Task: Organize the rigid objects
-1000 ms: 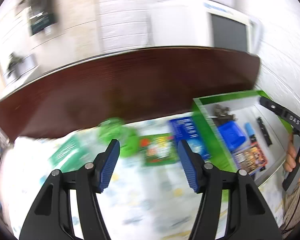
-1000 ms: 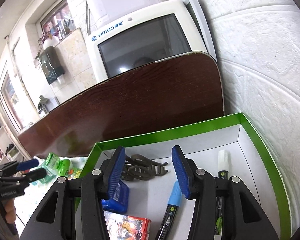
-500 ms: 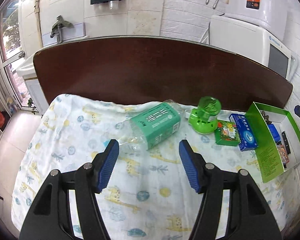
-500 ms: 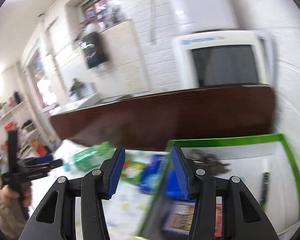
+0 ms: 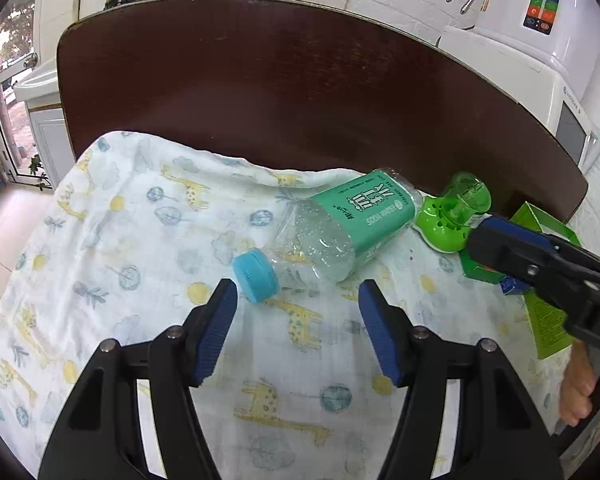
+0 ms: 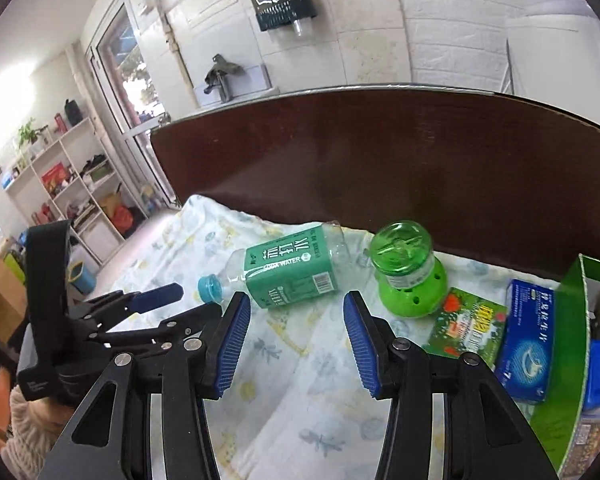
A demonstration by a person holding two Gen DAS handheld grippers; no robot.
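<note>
A clear plastic bottle [image 5: 340,232] with a green label and a blue cap [image 5: 256,276] lies on its side on the giraffe-print cloth [image 5: 140,264]. My left gripper [image 5: 296,292] is open just short of the cap, with nothing between its fingers. A green round device [image 6: 408,272] stands right of the bottle [image 6: 292,272]. My right gripper [image 6: 296,304] hovers open and empty in front of the bottle, and it also shows in the left wrist view as the right gripper [image 5: 484,236] beside the device. The left gripper [image 6: 192,302] reaches in from the left near the cap.
A green packet [image 6: 468,326] and a blue carton [image 6: 528,344] lie right of the device, next to a green-walled box [image 6: 572,320] holding small items. A dark wooden board [image 5: 300,100] stands behind the cloth. A hand [image 5: 580,392] holds the right gripper's handle.
The right gripper has swung left, from above the green box to over the cloth in front of the bottle. The left gripper has moved down and closer to the bottle's cap.
</note>
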